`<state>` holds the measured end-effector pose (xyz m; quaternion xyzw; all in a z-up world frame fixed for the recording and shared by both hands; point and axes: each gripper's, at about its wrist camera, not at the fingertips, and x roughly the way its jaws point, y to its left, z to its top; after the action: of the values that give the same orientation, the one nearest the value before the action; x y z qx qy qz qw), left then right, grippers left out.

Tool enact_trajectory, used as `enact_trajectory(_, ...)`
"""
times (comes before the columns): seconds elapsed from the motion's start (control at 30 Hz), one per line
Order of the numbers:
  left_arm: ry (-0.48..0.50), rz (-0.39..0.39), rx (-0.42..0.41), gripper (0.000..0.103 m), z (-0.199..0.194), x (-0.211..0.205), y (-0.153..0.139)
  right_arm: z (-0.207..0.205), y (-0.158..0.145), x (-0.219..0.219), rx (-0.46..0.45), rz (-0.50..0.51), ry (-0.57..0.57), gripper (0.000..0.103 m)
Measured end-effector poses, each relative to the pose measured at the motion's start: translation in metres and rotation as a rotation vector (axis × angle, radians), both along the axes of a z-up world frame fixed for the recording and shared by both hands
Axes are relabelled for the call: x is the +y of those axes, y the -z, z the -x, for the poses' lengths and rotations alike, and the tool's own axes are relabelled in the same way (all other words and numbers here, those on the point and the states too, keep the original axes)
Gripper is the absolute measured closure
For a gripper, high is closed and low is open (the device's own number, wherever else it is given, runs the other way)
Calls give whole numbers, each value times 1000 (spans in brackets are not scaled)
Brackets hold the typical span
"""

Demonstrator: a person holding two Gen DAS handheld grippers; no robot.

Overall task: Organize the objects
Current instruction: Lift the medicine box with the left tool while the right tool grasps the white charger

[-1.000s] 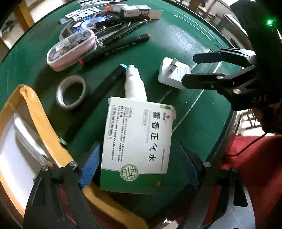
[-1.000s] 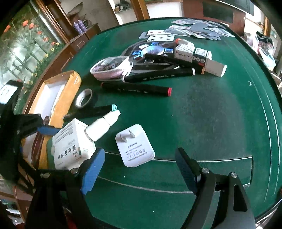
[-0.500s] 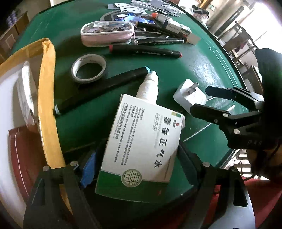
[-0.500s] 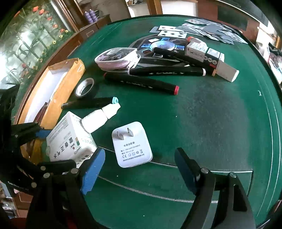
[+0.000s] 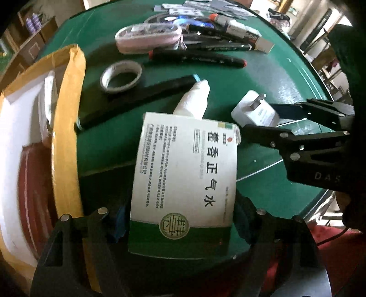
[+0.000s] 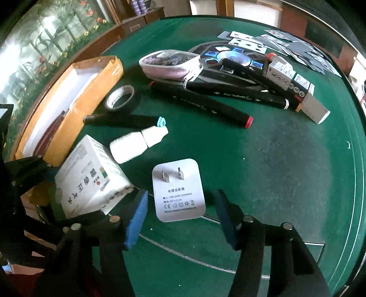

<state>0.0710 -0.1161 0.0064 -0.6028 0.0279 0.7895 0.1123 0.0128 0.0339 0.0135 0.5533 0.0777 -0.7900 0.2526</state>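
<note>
Left gripper (image 5: pixel 180 225) clamped on medicine box (image 5: pixel 183 173), above green table (image 6: pixel 286 164) edge beside open cardboard box (image 5: pixel 66 128). Right gripper (image 6: pixel 180 219) spread wide around white plug (image 6: pixel 177 189), flat, not gripped.

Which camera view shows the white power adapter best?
The right wrist view: the white power adapter lies face-up and unobstructed, both prongs visible. In the left wrist view the right tool partly hides it.

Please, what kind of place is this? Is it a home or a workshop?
Probably a home games room. The round green felt table looks like a card table, with playing cards scattered at its far edge. Behind it stand a wooden cabinet and a window onto flowers.
</note>
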Motion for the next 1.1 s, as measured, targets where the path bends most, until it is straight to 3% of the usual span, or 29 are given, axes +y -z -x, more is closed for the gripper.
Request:
enact_trajectory(0.27, -54, -18, 16, 29, 0, -2, -1, 1, 0, -3, 25, -32, -31, 62)
enact_trajectory(1.1, -136, -96, 70, 30, 11, -11, -31, 5, -19, 3, 50, 28, -11, 64)
